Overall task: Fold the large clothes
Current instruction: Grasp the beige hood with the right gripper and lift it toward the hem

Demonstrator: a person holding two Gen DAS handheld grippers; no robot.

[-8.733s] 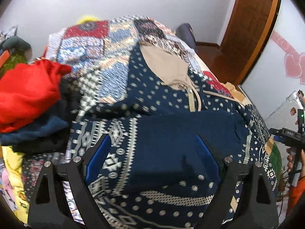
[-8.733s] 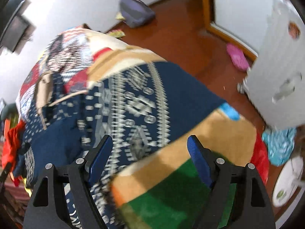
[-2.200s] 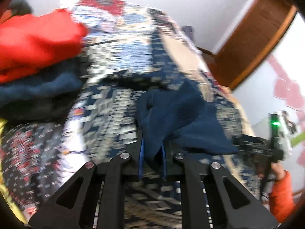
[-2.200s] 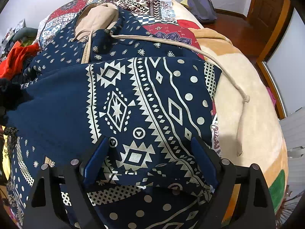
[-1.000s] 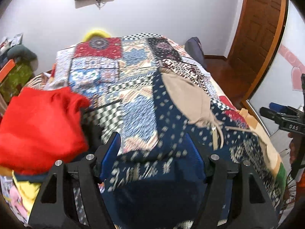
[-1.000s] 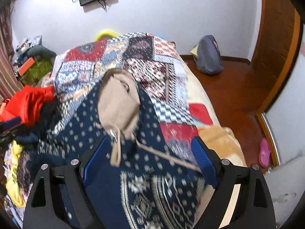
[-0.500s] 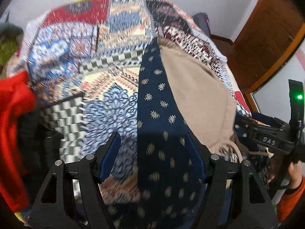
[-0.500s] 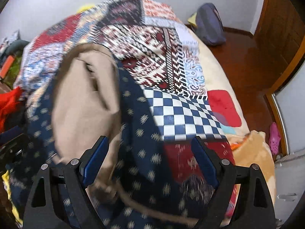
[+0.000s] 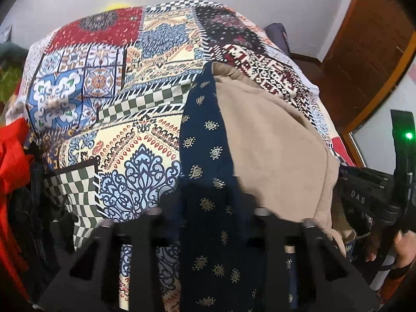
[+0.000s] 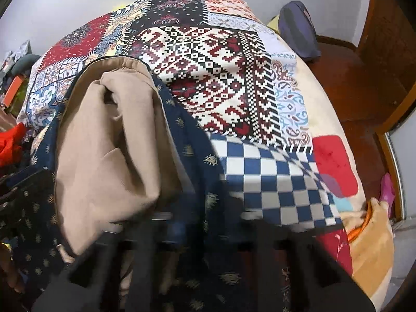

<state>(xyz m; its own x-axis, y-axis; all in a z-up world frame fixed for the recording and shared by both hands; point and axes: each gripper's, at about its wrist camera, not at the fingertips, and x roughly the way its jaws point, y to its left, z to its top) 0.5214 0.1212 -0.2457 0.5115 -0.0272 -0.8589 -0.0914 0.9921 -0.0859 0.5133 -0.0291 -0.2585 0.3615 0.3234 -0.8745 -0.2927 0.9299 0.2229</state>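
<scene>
The navy patterned hoodie (image 9: pixel 208 140) lies on the patchwork bedspread (image 9: pixel 124 119), its tan-lined hood (image 9: pixel 273 145) spread open. Left gripper (image 9: pixel 208 205): navy hood edge passes between the fingers; blurred, so closure cannot be determined. Right gripper (image 10: pixel 205 215): fingers straddle the opposite hood edge (image 10: pixel 187 156); probably narrowing, but its state is likewise indeterminate.

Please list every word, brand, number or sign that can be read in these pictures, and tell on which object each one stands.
"DAS": pale letters on the black body of the right hand-held gripper, seen at the right edge of the left wrist view.
The right wrist view shows no readable text.
</scene>
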